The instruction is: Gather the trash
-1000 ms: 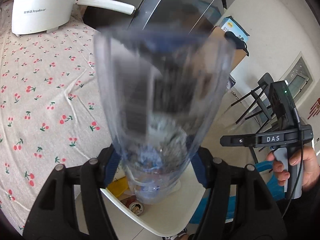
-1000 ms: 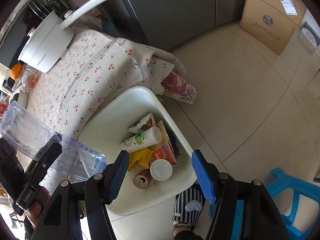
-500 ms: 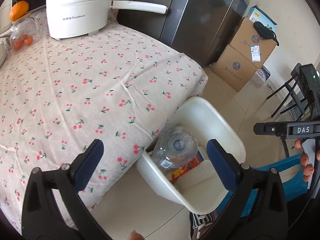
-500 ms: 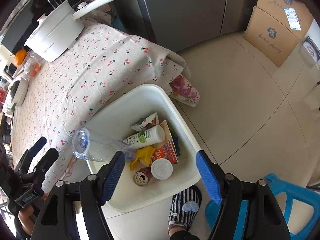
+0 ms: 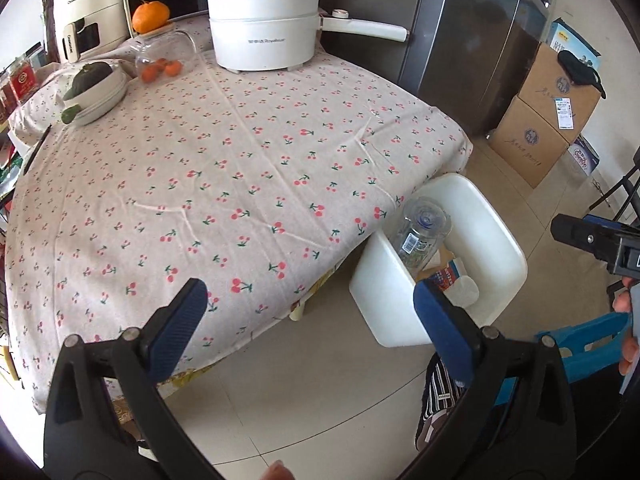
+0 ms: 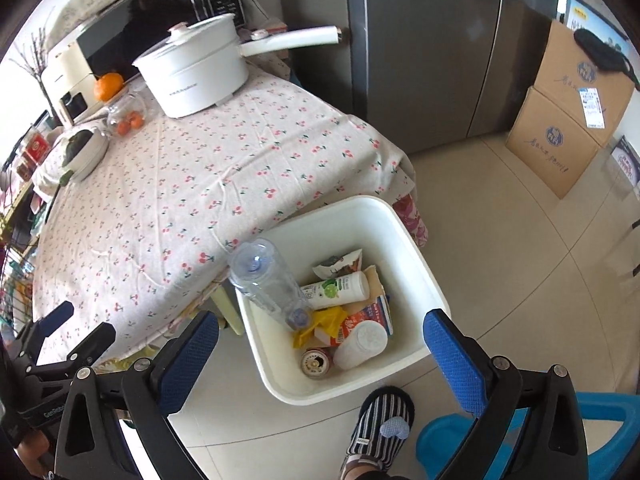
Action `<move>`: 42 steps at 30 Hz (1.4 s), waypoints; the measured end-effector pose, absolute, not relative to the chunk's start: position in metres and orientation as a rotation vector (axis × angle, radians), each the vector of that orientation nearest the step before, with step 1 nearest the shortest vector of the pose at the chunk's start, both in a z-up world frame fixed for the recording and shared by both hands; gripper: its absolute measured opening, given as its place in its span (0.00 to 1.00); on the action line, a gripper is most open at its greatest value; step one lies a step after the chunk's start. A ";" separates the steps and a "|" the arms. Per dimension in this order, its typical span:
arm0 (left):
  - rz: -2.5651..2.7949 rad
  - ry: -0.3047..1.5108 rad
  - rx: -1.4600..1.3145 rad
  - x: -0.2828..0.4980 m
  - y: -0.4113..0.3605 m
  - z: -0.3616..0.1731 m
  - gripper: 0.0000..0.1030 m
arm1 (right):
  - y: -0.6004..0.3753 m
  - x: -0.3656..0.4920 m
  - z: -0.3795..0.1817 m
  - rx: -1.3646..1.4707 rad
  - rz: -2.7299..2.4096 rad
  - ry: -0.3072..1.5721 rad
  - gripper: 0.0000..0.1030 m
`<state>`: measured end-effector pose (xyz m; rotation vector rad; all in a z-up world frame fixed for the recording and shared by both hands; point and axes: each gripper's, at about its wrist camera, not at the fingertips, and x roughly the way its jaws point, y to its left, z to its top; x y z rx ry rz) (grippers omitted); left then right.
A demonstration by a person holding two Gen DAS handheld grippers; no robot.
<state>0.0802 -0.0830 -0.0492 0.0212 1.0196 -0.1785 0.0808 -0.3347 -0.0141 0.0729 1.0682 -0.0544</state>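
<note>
Closest in, the left gripper point(image 5: 308, 328) has its blue-padded fingers point(image 5: 178, 320) spread wide and grasps nothing; it hangs above the floor tiles just off the near edge of the table. The right gripper point(image 6: 320, 352) is likewise released, its two blue pads point(image 6: 450, 354) parted with nothing between them, hanging over the near rim of the white trash bin point(image 6: 348, 394). A striped slipper point(image 6: 380, 426) stands on the floor just beside the bin's near wall, and a blue plastic stool point(image 6: 520, 452) sits to the right of it. The bin stands on the floor against the table's near right corner. Inside it the clear plastic bottle point(image 6: 268, 284) leans tilted against the bin's left wall, its base up at the rim and its neck down among the other rubbish: a white tube with a green label point(image 6: 338, 290), a yellow wrapper point(image 6: 320, 320), a red and white carton point(image 6: 366, 318), a white lidded cup point(image 6: 360, 346) and a small can point(image 6: 316, 362) near the front wall. Farther off, the tabletop carries a cherry-print cloth point(image 5: 240, 184); a white electric pot point(image 5: 264, 34) with a long handle stands at its far edge, a glass jar of small oranges point(image 5: 162, 62) and a white bowl point(image 5: 98, 94) near the far left corner. Beyond the table stand a grey refrigerator point(image 6: 424, 52) and stacked cardboard boxes point(image 6: 568, 116).
</note>
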 end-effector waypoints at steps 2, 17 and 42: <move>-0.154 0.981 0.028 0.067 -0.076 -0.038 0.99 | -0.321 0.067 -0.007 0.046 -0.049 1.018 1.00; -0.067 0.811 0.022 0.015 -0.052 0.002 0.99 | -0.270 0.014 0.026 -0.105 -0.082 0.758 1.00; -0.076 0.799 0.033 0.010 -0.062 0.002 0.99 | -0.265 0.015 0.018 -0.072 -0.039 0.793 1.00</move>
